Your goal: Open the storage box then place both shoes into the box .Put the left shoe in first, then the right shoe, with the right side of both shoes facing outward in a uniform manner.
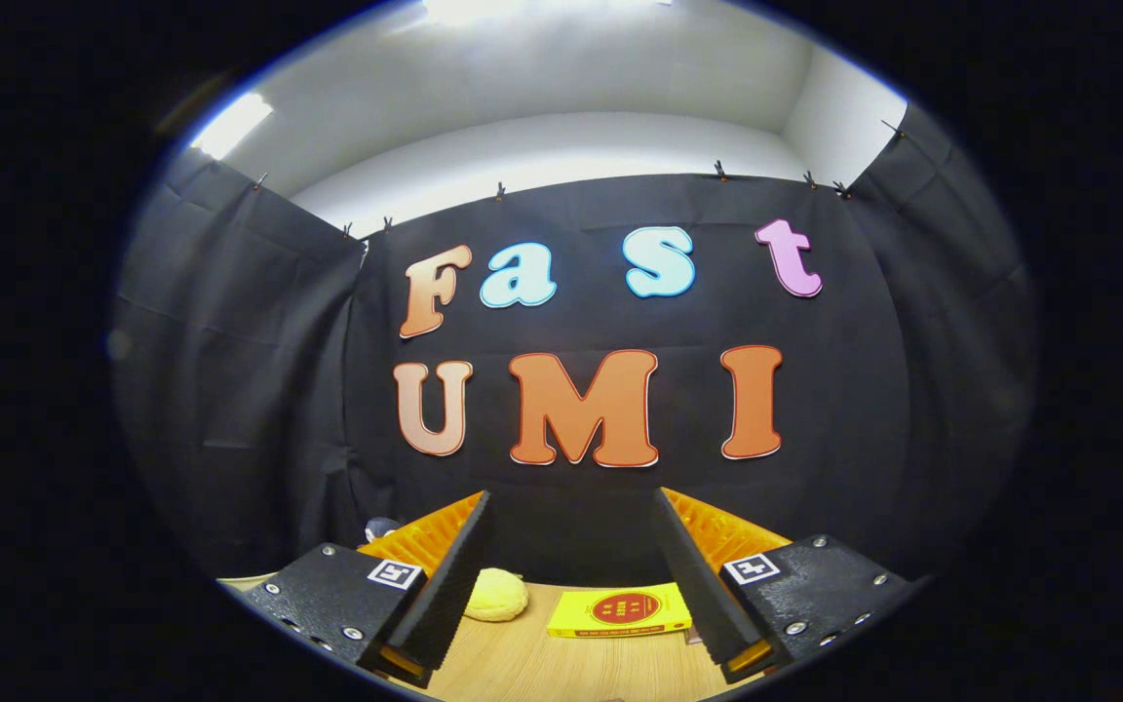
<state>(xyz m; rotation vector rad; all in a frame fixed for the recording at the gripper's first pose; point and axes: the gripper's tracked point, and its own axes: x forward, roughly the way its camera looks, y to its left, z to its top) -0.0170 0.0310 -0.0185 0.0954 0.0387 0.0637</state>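
Between the wide-open, empty fingers of the gripper (569, 575), a yellow box (620, 612) and a soft yellow thing (496, 595) lie on the wooden table (561, 668).

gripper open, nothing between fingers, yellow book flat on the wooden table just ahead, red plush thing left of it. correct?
One error: the plush thing is yellow, not red, as the gripper view shows. The rest holds: the gripper is open with nothing between its fingers, and the yellow book lies flat on the wooden table just ahead, the plush to its left.
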